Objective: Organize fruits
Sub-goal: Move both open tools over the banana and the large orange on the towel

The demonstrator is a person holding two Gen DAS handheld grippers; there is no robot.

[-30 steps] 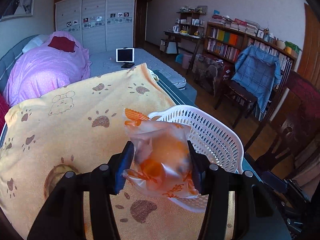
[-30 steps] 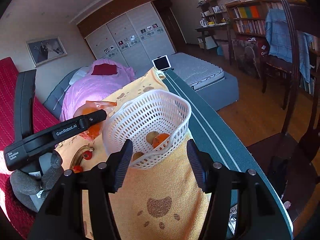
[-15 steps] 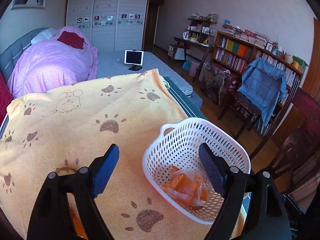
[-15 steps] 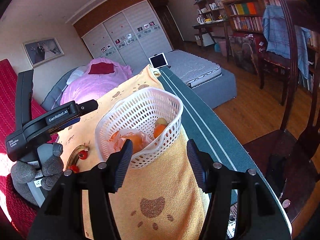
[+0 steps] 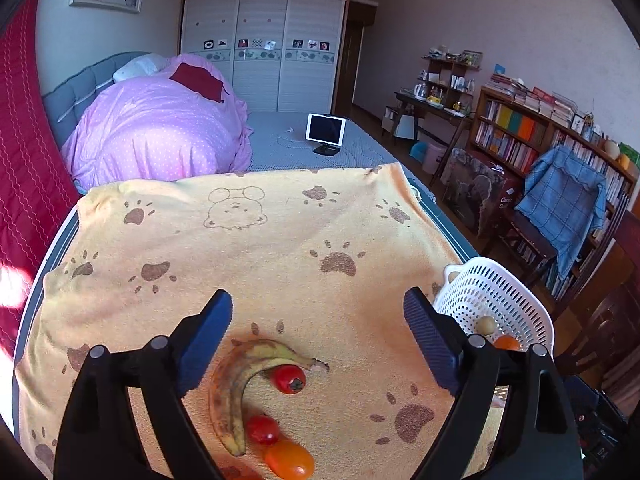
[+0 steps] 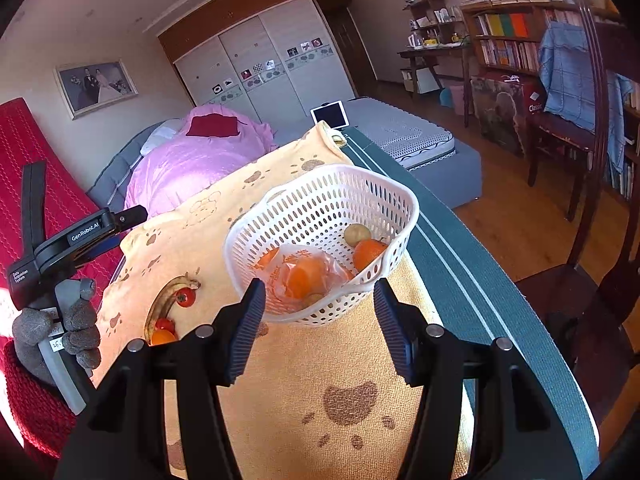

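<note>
While both tongs, left (image 5: 318,336) and right (image 6: 320,320), gape empty, straddle the banana (image 5: 236,384) crosswise, squeezing gently.

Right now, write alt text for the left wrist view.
The open left gripper hovers over a spotted banana, two red tomatoes and an orange fruit on a yellow paw-print towel. A white basket sits at right.
</note>
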